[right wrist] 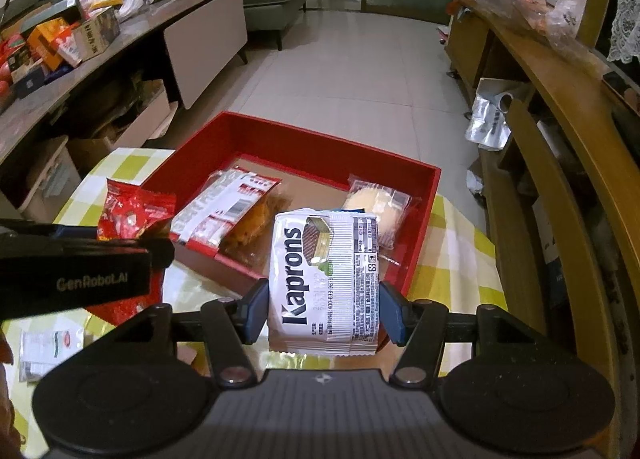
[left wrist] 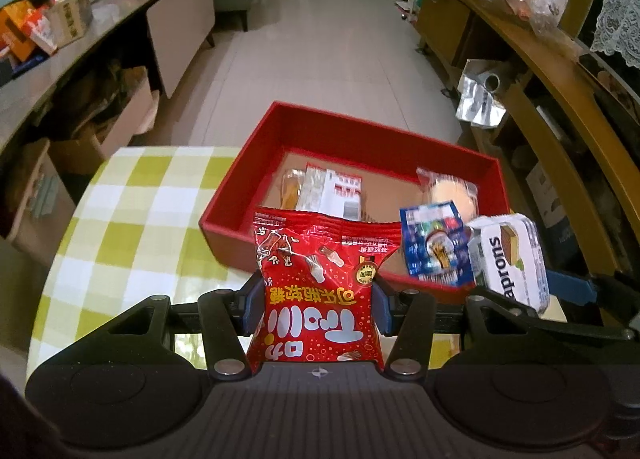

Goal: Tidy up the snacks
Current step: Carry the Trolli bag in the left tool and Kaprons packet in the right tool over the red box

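My left gripper (left wrist: 318, 305) is shut on a red candy bag (left wrist: 320, 287) and holds it upright just before the near wall of the red box (left wrist: 260, 131). My right gripper (right wrist: 324, 311) is shut on a white Kaprons wafer pack (right wrist: 324, 283), held over the box's near right corner; the pack also shows in the left wrist view (left wrist: 510, 259). In the red box (right wrist: 304, 139) lie a white-and-red snack packet (right wrist: 228, 207), a pale round cake in clear wrap (right wrist: 380, 207) and a blue packet (left wrist: 434, 243).
The box stands on a round table with a yellow-green checked cloth (left wrist: 132, 203). A small white packet (right wrist: 48, 347) lies on the cloth at the near left. A cluttered sideboard (left wrist: 60, 43) runs along the left, wooden shelving (right wrist: 560, 107) along the right, tiled floor beyond.
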Demonstrator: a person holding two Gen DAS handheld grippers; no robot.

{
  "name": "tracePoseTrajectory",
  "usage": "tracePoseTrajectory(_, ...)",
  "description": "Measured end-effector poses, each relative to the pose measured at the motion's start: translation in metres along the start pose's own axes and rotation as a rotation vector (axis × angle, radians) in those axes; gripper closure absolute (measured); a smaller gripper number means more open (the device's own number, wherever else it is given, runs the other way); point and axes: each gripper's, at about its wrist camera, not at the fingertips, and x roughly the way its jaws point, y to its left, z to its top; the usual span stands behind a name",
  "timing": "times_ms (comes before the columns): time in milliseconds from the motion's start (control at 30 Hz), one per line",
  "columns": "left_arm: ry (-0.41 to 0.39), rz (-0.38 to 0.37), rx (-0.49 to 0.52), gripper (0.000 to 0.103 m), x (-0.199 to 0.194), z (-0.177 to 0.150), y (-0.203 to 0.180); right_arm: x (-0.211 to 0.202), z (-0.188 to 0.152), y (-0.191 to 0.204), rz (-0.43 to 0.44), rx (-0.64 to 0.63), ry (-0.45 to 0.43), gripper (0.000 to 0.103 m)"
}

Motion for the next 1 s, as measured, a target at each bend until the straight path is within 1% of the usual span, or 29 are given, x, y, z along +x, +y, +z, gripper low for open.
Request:
tracePoseTrajectory(233, -0.004, -0.004, -0.005, 0.043, 0.011, 0.017, -0.002, 0.012, 0.018, -0.008, -0.001, 0.04, -0.015, 0.038)
tracePoseTrajectory(333, -0.009, 0.011, 0.003, 0.043, 0.017, 0.022, -0.004, 0.019, 0.024, -0.01, -0.005, 0.05, -0.017, 0.038)
tracePoseTrajectory(467, -0.007, 0.015, -0.004, 0.043, 0.025, 0.03, -0.003, 0.029, 0.028, -0.011, -0.008, 0.046, -0.009, 0.038)
tracePoseTrajectory(700, -0.012, 0.026, 0.012, 0.043, 0.038, 0.04, -0.009, 0.045, 0.035, -0.019, -0.026, 0.059, 0.004, 0.038)
tracePoseTrajectory(1000, -0.002, 0.041, 0.022, 0.043, 0.054, 0.047, -0.013, 0.061, 0.04, -0.025, -0.04, 0.06, 0.016, 0.038)
